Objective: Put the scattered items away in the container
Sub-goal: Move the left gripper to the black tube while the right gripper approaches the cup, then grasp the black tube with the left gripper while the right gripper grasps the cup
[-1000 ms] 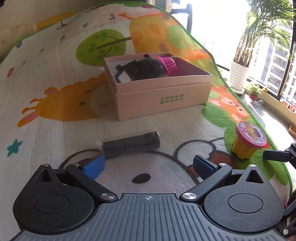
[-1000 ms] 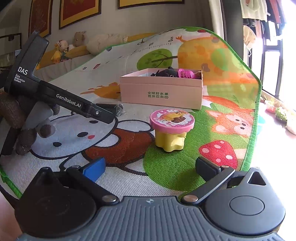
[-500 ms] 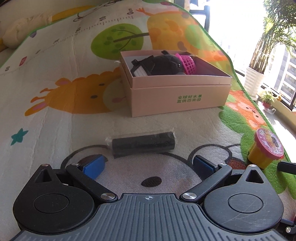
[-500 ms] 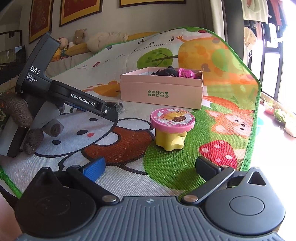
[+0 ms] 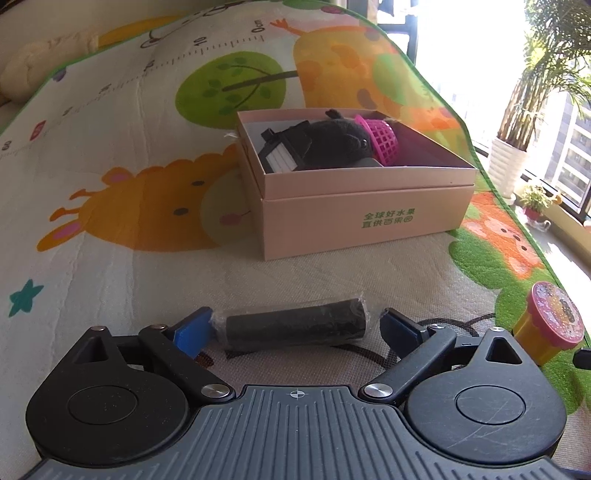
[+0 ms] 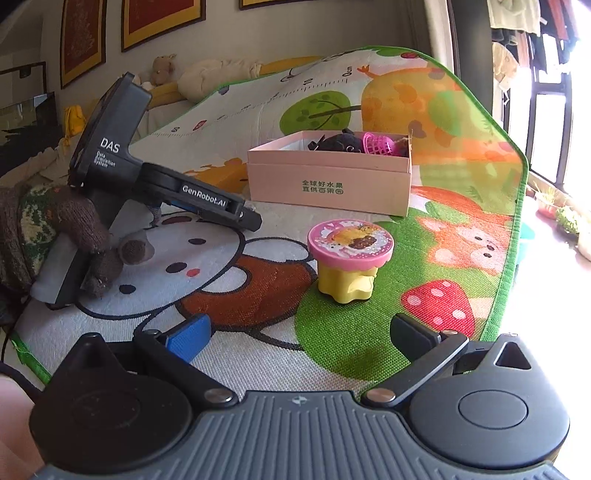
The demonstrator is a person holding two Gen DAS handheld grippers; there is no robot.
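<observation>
"DAS", "GenRobot.AI" on left gripper (image 6: pixel 255 221), green "全球好水果" on pink box (image 5: pixel 369 218), "0cm", "10" on mat (image 5: pixel 110 192)

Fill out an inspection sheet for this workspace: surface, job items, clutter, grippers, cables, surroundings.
Surface: cartoon play mat, no damage seen.
Job items: black wrapped roll lying on the mat; yellow tub with pink lid upright; pink box open, holding a black plush and a pink basket.
Clutter: nothing seen.
Grippers: left gripper open, fingers either side of the roll's ends; right gripper open, empty, short of the tub.
Cables: nothing seen.
Surroundings: potted palm by the window; framed pictures on the wall.
</observation>
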